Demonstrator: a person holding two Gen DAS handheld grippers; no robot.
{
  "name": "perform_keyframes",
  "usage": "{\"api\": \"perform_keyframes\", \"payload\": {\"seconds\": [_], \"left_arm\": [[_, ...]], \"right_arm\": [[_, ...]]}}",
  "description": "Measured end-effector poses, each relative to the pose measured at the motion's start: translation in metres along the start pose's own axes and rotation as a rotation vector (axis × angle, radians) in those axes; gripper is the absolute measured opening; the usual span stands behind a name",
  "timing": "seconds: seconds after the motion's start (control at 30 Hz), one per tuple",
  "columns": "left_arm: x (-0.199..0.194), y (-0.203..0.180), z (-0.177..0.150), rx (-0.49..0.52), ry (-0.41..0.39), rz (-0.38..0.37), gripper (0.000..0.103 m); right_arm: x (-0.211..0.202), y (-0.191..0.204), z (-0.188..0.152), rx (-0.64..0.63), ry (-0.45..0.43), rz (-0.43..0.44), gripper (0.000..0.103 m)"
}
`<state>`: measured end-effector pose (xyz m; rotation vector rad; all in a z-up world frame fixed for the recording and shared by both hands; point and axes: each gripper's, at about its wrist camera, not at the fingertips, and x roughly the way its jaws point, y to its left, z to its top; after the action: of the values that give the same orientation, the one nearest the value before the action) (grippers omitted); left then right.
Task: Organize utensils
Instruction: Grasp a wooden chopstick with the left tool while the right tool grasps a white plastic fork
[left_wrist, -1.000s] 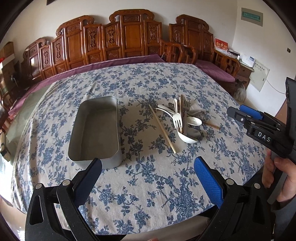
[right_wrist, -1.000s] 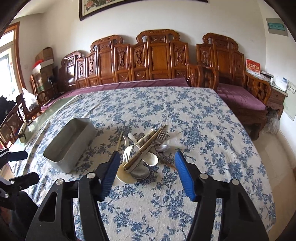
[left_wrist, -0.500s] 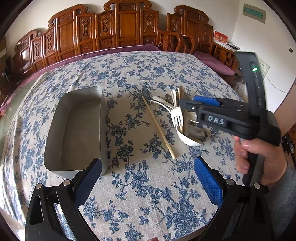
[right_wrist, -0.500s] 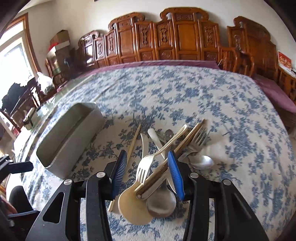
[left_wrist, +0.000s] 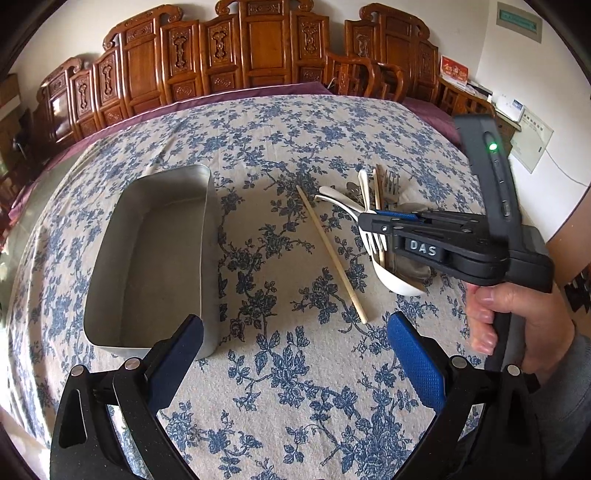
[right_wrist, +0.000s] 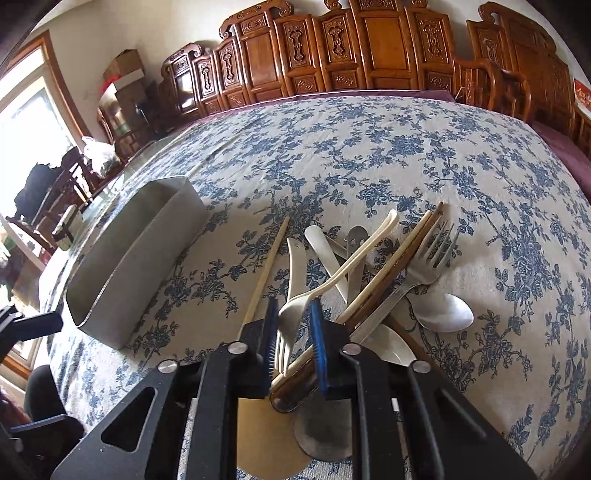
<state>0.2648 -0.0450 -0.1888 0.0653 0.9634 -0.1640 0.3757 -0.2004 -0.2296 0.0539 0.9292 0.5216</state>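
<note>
A pile of utensils (left_wrist: 373, 206) lies on the floral tablecloth: cream plastic forks and spoons, metal forks and spoons, chopsticks. My right gripper (right_wrist: 293, 332) has its blue pads closed around a cream plastic fork (right_wrist: 291, 317) in the pile; it shows in the left wrist view (left_wrist: 373, 221) over the pile. One chopstick (left_wrist: 330, 254) lies apart, left of the pile. An empty metal tin (left_wrist: 155, 254) sits to the left; it also shows in the right wrist view (right_wrist: 129, 269). My left gripper (left_wrist: 291, 354) is open and empty near the tin's near end.
Carved wooden chairs (left_wrist: 258, 48) line the far side of the table. A purple cloth edge (left_wrist: 258, 92) shows under the tablecloth. The person's hand (left_wrist: 517, 325) holds the right gripper handle at right.
My right gripper moved down into the utensil pile and closed from wide open onto the cream fork. My left gripper moved slightly forward and stayed open.
</note>
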Motion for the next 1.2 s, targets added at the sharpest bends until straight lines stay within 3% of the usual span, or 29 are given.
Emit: {"api": "perform_keyframes", "payload": {"seconds": [0.27,0.5,0.73,0.9,1.1,1.2], "left_arm": [[0.017,-0.018,0.008,0.024,0.012,-0.004,0.092],[0.045,-0.029,0.017,0.007,0.056,-0.035,0.068],[0.072,-0.033,0.013,-0.006,0.107,-0.030,0.037],[0.083,-0.036,0.011,-0.006,0.126,-0.029,0.034],[0.086,-0.039,0.014,0.005,0.135,-0.004,0.005],[0.083,-0.034,0.012,-0.005,0.137,0.001,0.004]], "right_arm": [[-0.034,-0.014,0.002,0.040,-0.056,0.098,0.003],[-0.059,-0.037,0.004,0.107,-0.107,0.130,0.003],[-0.056,-0.043,0.000,0.107,-0.078,0.084,0.004],[-0.055,-0.038,-0.002,0.088,-0.070,0.072,0.004],[-0.053,-0.035,-0.002,0.082,-0.062,0.067,0.004],[-0.052,-0.032,-0.004,0.076,-0.053,0.065,0.004]]}}
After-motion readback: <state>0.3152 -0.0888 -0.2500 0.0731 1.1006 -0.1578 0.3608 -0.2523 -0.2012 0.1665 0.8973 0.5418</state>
